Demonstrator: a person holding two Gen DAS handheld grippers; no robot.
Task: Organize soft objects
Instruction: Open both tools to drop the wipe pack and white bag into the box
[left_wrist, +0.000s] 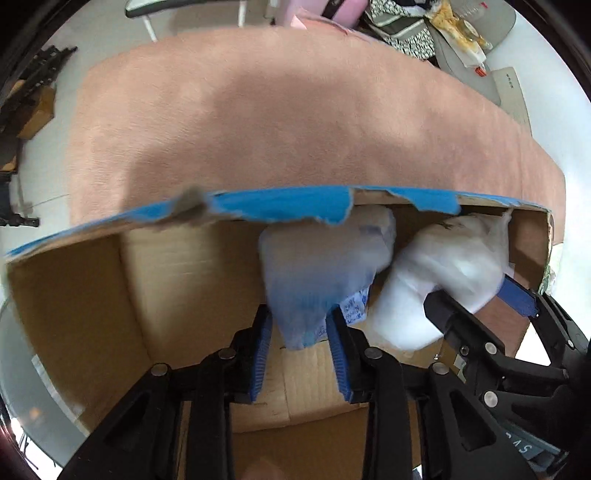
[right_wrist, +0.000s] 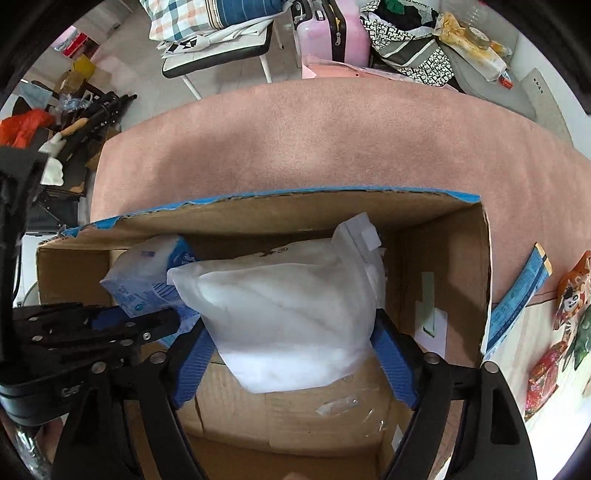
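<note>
The left gripper pinches a blue-printed tissue pack between its blue pads, and the right gripper clamps a white stuffing bag. Both packs hang inside the open cardboard box, which sits on the pink-carpeted desk.

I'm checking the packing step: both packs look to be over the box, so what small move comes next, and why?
Probably lower both a little and open. The left gripper holds the blue-printed tissue pack and the right gripper the white stuffing bag, both already inside the cardboard box, above its bare floor.
</note>
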